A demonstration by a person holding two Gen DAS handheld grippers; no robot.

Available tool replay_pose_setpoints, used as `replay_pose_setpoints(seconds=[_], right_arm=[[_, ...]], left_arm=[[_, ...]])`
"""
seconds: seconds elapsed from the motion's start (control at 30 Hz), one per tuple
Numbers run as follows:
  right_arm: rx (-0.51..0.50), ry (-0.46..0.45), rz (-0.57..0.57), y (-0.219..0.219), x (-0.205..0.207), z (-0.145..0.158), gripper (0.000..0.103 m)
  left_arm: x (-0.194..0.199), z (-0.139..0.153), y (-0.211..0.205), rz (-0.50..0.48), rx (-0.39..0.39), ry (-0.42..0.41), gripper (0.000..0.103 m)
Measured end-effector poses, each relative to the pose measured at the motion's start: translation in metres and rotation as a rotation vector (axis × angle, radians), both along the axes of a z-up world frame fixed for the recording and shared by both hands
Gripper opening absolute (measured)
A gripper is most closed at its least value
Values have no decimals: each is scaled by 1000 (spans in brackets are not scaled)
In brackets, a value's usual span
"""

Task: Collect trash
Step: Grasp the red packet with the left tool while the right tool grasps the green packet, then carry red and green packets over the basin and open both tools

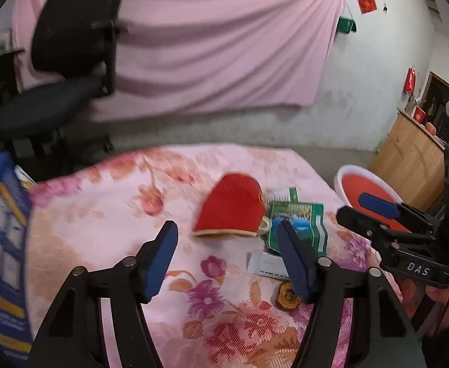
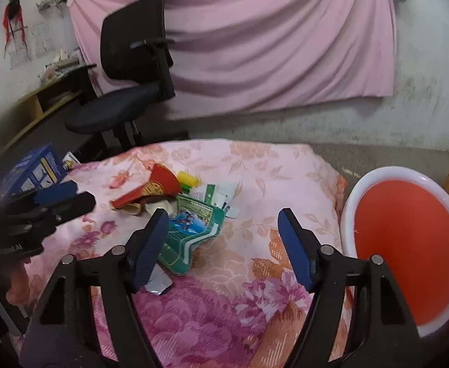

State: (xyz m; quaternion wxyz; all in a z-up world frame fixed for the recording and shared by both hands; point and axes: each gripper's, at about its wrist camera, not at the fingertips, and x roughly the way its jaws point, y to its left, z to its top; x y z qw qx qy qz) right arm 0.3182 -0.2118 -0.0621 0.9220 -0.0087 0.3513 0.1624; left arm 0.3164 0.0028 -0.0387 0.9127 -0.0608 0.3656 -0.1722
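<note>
Trash lies in a pile on the pink floral tablecloth [image 1: 101, 214]: a red paper piece [image 1: 230, 208] [image 2: 160, 181], a green and blue wrapper [image 1: 301, 224] [image 2: 193, 230], a white slip [image 1: 267, 265], a yellow item [image 2: 188, 178] and a silver foil scrap [image 2: 158, 283]. A brown bit [image 1: 287, 296] lies near the front. My left gripper [image 1: 227, 236] is open and empty, just short of the pile. My right gripper [image 2: 223, 224] is open and empty, with the wrapper by its left finger. A red basin with a white rim [image 2: 405, 245] [image 1: 365, 190] stands at the table's right.
A blue box [image 1: 0, 239] [image 2: 34, 171] stands at the table's left edge. A black office chair [image 2: 132, 70] stands behind the table before a pink hanging sheet [image 2: 255, 30]. A wooden cabinet [image 1: 408, 159] stands at the right.
</note>
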Motion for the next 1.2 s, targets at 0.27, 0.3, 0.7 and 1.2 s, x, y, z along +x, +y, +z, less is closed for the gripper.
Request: replay_pose_setpoints(seconds=[0.27,0.3,0.7,1.2], right_arm=[[-5,129,49,2,29,-16,79],[0,145,52,4,32,-17,79],[54,235,127,12,43,-26,37],[83,-38,152,5,-3,11,23]], left_arm=[[23,-9,-20,-53,73,65,49],[27,-12,-22,-58,88,79,43],[32,-8,-21,-88,130,6,14],[-9,21,-8,43,5,-124,7]])
